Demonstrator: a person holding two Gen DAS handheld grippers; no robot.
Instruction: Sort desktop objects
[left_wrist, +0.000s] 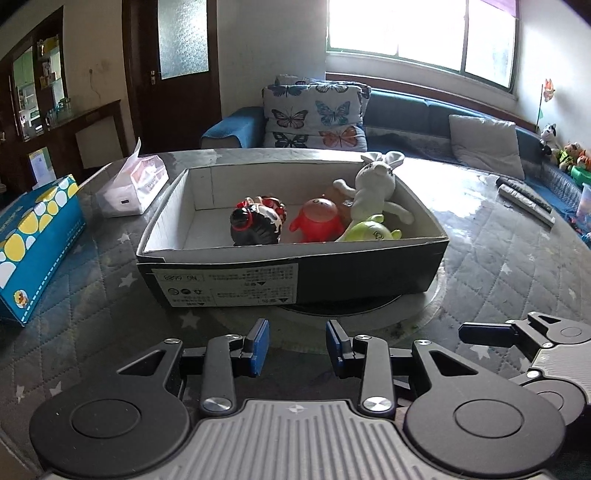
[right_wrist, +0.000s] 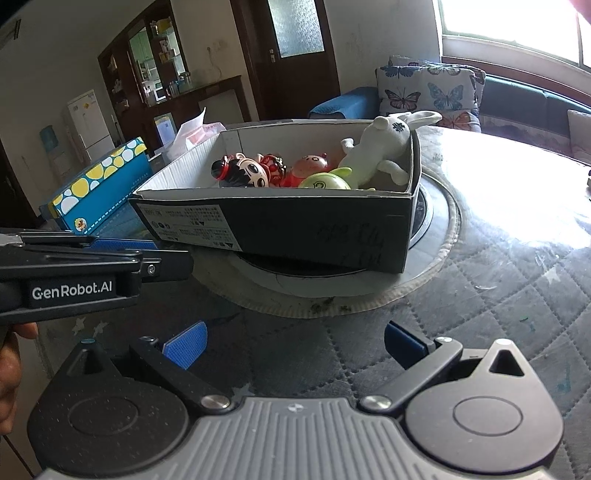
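Left wrist view first: the left gripper hangs low over the quilted table cover, jaws apart with nothing between the blue pads. Straight ahead of it sits the cardboard box, open at the top, resting partly on a round turntable. Inside the box, toward the far right from the gripper, there's a white plush rabbit leaning on the right wall, a green toy just in front of it, a red round toy beside that, and a black-haired doll nearer the middle. Off to the gripper's left lies a blue tissue box, and further ahead on the left a soft tissue pack. The tip of the right gripper pokes in from the right. Two remotes lie far ahead on the right.

Right wrist view: the right gripper is wide open too, pads empty, over the table cover. The box is ahead and slightly left, same toys in it: rabbit, green toy, red toy, doll. The left gripper comes in from the left side, a hand visible below it. The blue tissue box is beyond that one.
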